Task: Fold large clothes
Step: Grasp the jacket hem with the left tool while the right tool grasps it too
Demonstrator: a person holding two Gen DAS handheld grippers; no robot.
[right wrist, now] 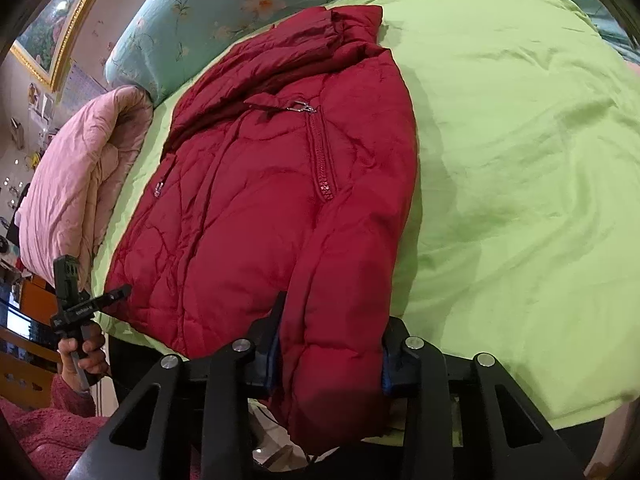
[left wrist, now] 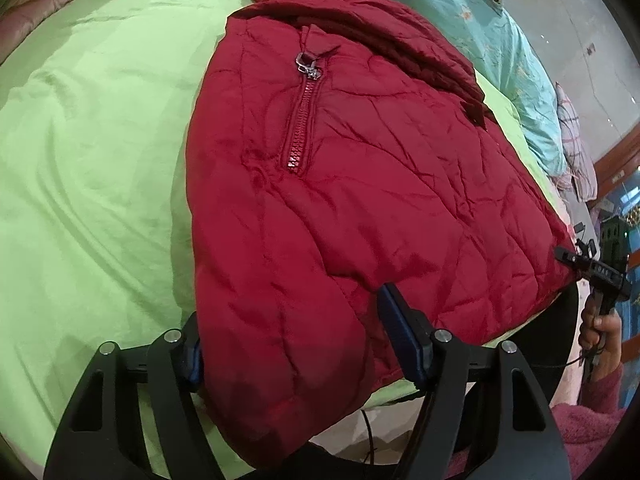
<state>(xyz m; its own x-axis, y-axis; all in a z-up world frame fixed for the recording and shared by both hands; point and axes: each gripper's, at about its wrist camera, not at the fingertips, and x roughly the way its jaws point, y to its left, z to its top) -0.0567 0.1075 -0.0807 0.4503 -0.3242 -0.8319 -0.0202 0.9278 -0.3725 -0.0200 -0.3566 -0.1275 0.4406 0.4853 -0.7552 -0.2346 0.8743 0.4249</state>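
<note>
A red quilted jacket [left wrist: 360, 184] lies spread on a lime-green bed sheet [left wrist: 92, 160], its zipped pocket [left wrist: 300, 132] facing up. My left gripper [left wrist: 292, 340] has its jaws set wide around one near bottom corner of the jacket, with padded fabric bulging between the blue pads. My right gripper [right wrist: 332, 356] also holds a thick fold of the jacket [right wrist: 280, 200] between its pads at the near edge. Each gripper shows in the other's view, the right [left wrist: 576, 264] and the left [right wrist: 108, 300], at the jacket's hem corners.
A teal floral quilt [right wrist: 224, 4] lies along the head of the bed. A folded pink quilt [right wrist: 76, 176] lies beside the jacket. The sheet [right wrist: 520, 160] stretches wide on the other side. The bed's near edge is just under the grippers.
</note>
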